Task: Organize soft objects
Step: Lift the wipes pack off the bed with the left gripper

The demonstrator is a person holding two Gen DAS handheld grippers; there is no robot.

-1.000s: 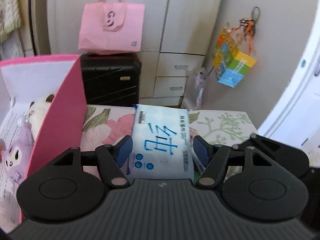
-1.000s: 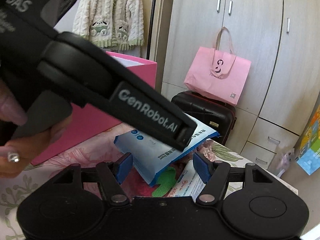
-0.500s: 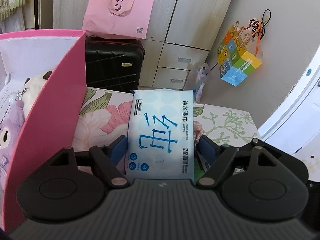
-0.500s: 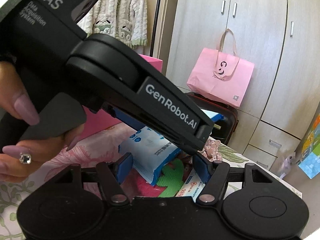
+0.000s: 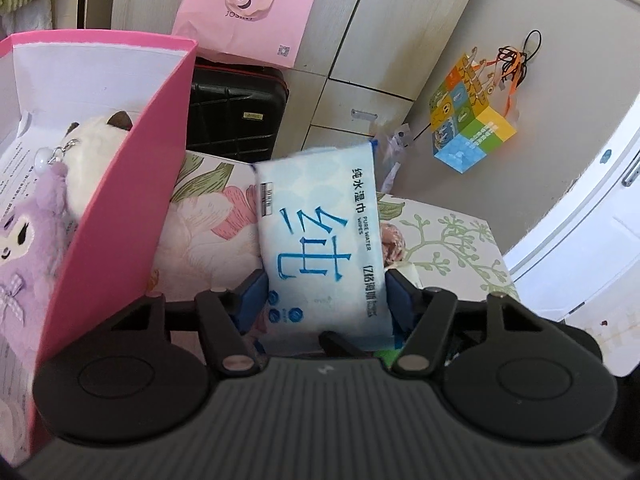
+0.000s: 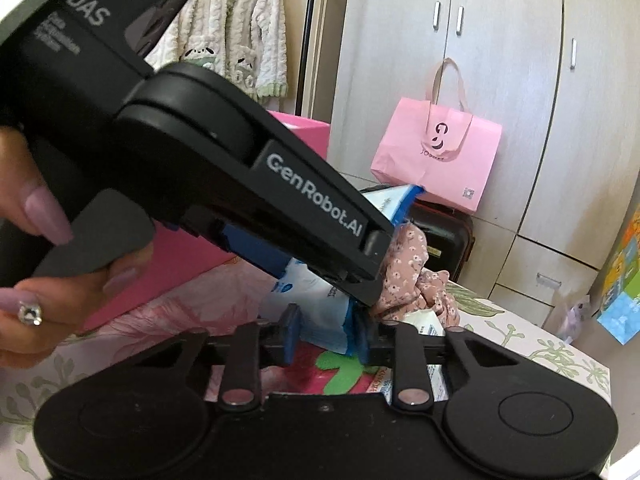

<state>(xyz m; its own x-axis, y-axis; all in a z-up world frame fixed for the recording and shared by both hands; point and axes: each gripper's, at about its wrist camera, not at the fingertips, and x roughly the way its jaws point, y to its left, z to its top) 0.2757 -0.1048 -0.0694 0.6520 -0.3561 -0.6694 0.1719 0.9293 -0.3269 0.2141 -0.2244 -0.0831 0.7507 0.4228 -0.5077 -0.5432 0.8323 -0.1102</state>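
Left wrist view: the left gripper (image 5: 325, 300) has its blue pads on either long edge of the wet-wipes pack (image 5: 320, 236), and its jaws are closing on it. The pack points away from the camera, its far end raised and tilted a little to the right. It is a soft, pale blue packet with a large blue brush-stroke character across its face, a column of smaller print along its right edge that includes "PURE WATER WIPES", and a dark blue seam at its far corner.

Right wrist view: the right gripper (image 6: 326, 338) is also closing, its blue pads close together at the near lower corner of the same pack (image 6: 316, 312); whether they already press on it I cannot tell. The left gripper's black body (image 6: 256, 184), marked "GenRobot.AI", crosses that view above the pack, and a hand (image 6: 36, 280) grips its handle.

Just right of the pack lies a crumpled pink floral cloth (image 6: 408, 276), with a white packet (image 6: 424, 320) near it. Beneath the pack is a red and green item (image 6: 340, 372). All rest on a floral bedsheet (image 5: 448, 240).

Left of the pack stands an open pink box (image 5: 132, 216), holding a purple plush (image 5: 28, 256) and a cream plush (image 5: 92, 148). Beyond the pack stands a black suitcase (image 5: 236, 112) with a pink paper bag (image 5: 248, 4) on top, against pale wardrobe doors (image 6: 500, 40). Right of the pack a colourful gift bag (image 5: 472, 124) hangs on the wall. A knitted cardigan (image 6: 236, 40) hangs beyond the pink box.
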